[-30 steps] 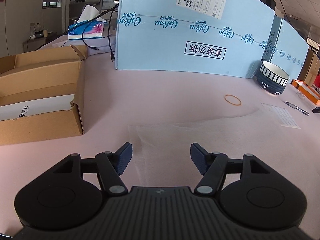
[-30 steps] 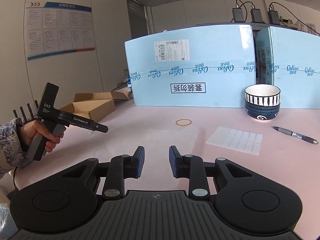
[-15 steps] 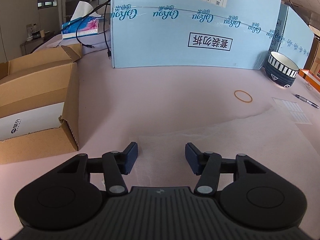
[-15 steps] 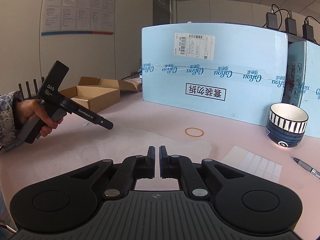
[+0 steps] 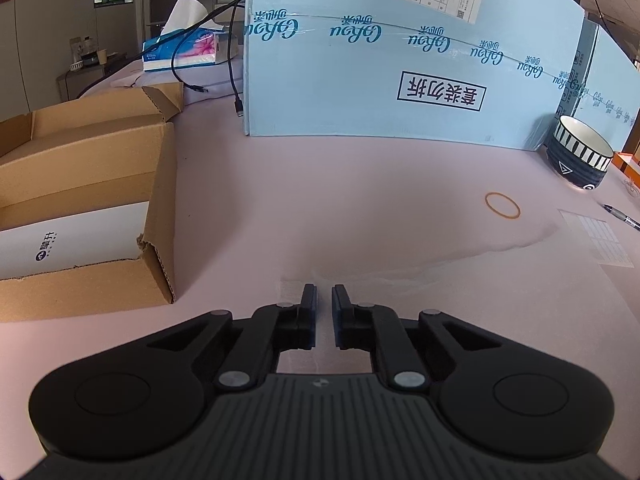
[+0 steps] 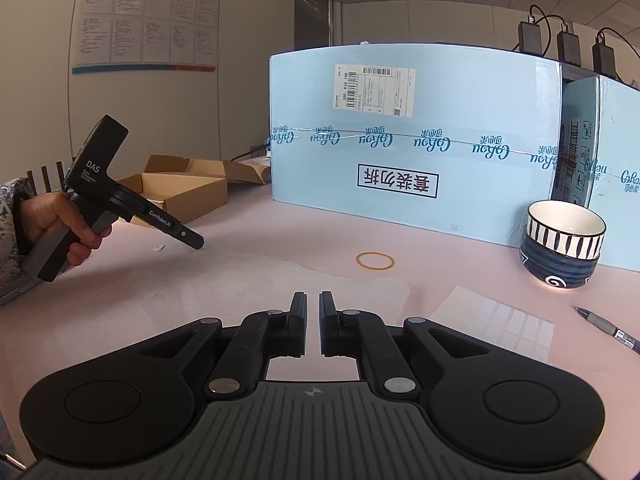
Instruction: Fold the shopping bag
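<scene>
A clear, thin plastic shopping bag [image 5: 420,280] lies flat on the pink table [image 5: 320,184]; it also shows in the right wrist view [image 6: 248,280]. My left gripper [image 5: 324,292] points down at the bag's near-left corner, its jaws closing to a thin slit with the film between the pads. From the right wrist view, a hand holds that left gripper [image 6: 192,240] low over the bag's left end. My right gripper [image 6: 313,300] is shut down to a narrow slit on the film close to the bag's far edge.
An open cardboard box [image 5: 88,200] stands left of the bag. Big light-blue cartons [image 5: 400,60] wall off the back. A rubber band [image 5: 502,205], a striped bowl stack [image 6: 564,248], a sheet of labels [image 6: 500,324] and a pen [image 6: 608,330] lie to the right.
Both grippers' jaws have come together from wide apart, the right first and then the left. Both moved a little forward over the bag.
</scene>
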